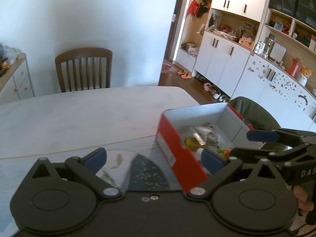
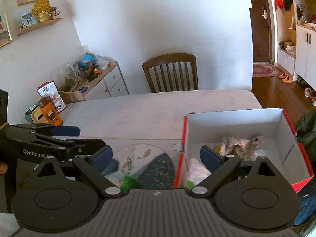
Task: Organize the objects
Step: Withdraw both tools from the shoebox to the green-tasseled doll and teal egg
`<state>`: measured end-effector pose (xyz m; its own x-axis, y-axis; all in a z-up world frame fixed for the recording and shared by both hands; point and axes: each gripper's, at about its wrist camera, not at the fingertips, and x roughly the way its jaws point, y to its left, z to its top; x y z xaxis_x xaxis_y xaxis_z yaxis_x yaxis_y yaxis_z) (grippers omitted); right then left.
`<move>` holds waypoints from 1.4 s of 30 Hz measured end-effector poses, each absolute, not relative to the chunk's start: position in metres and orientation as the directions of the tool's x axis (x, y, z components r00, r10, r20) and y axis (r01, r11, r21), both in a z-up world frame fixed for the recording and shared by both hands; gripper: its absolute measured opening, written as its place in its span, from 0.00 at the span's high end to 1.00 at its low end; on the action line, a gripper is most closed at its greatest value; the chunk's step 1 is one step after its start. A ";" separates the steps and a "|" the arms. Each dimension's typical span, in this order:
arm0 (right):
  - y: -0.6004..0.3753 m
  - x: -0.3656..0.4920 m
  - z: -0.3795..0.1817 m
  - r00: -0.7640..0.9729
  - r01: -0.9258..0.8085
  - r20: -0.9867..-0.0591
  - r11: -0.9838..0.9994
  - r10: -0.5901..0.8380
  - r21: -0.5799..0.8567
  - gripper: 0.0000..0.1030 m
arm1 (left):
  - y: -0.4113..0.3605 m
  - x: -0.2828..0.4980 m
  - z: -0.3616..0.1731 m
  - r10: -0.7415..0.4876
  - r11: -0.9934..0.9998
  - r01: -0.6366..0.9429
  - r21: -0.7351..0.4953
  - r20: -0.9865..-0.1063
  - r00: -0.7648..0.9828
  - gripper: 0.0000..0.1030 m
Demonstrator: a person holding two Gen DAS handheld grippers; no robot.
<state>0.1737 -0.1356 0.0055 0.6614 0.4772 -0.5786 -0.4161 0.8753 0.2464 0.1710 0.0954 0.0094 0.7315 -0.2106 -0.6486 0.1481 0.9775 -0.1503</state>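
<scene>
- Left gripper [image 1: 153, 159]: fingers spread wide, nothing held; hovers lower centre over the surface [image 1: 69, 118].
- Green item [image 2: 129, 183], possibly a toy, lies low centre, beside the box; approach it squarely.
- Right gripper [image 2: 156, 156]: spread, empty, straddling the box wall.
- Red box [image 2: 233, 122], right, already holds clutter; release low inside.

The red cardboard box [image 2: 237, 136] sits on the pale table [image 2: 158, 106], right of a round patterned mat [image 2: 150, 164], with a brown wooden chair [image 2: 171, 73] behind.

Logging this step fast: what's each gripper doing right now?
Left gripper: open, holding nothing.
Right gripper: open, holding nothing, above the edge of the red box.
</scene>
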 end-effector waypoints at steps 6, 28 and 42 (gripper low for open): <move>-0.103 0.173 0.001 0.655 -0.422 -0.590 0.876 0.472 0.233 0.04 | 0.136 0.169 0.002 -0.176 0.983 0.105 -0.148 -0.643 0.745 0.01; -0.006 0.176 -0.079 0.508 -0.438 -0.758 0.881 0.409 0.181 0.04 | 0.250 0.203 -0.079 -0.028 0.987 -0.090 -0.130 -0.707 0.707 0.01; 0.024 0.194 -0.133 0.412 -0.459 -0.845 0.879 0.341 0.130 0.04 | 0.251 0.222 -0.132 -0.016 0.991 -0.090 -0.097 -0.763 0.646 0.01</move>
